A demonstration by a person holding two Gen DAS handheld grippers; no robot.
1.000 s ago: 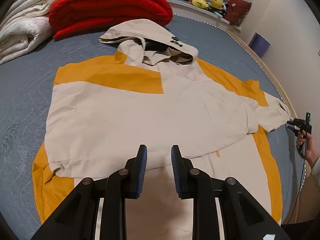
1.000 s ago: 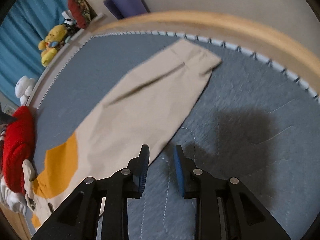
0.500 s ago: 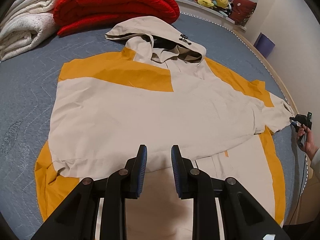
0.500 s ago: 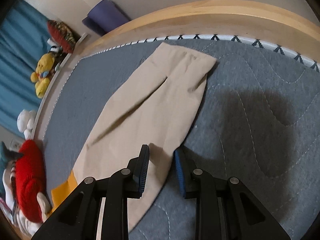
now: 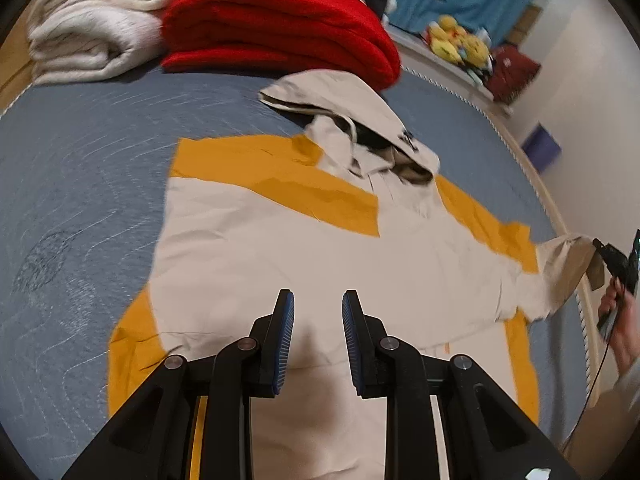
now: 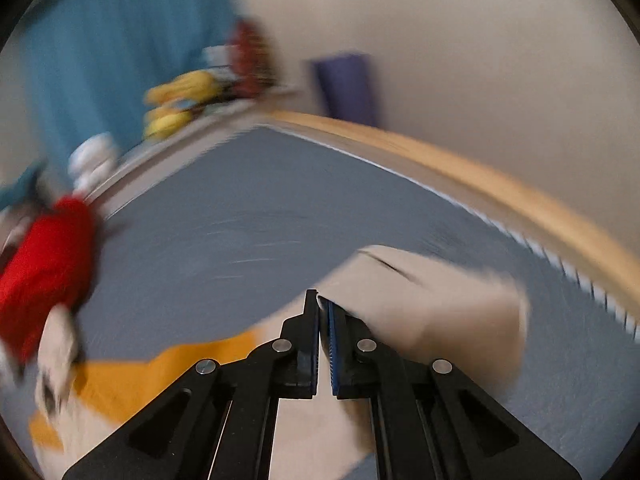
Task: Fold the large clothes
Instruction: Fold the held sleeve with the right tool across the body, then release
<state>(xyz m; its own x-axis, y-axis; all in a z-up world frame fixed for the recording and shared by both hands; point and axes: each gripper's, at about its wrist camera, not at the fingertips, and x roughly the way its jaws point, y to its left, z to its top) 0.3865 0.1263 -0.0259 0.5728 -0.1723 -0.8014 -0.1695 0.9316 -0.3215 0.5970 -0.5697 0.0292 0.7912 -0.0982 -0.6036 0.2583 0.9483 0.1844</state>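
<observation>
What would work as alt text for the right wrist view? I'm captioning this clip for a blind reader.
The right tool is shut on the edge of a beige jacket sleeve, raised off a grey-blue bed cover. The picture is motion-blurred; an orange jacket panel lies lower left, a red folded blanket far left, and a teal curtain behind.

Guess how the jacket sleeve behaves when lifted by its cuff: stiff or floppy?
Probably floppy: the sleeve droops and folds where the right gripper pinches it. Likely light, since that small pinch lifts it. The jacket body may drag along.
</observation>
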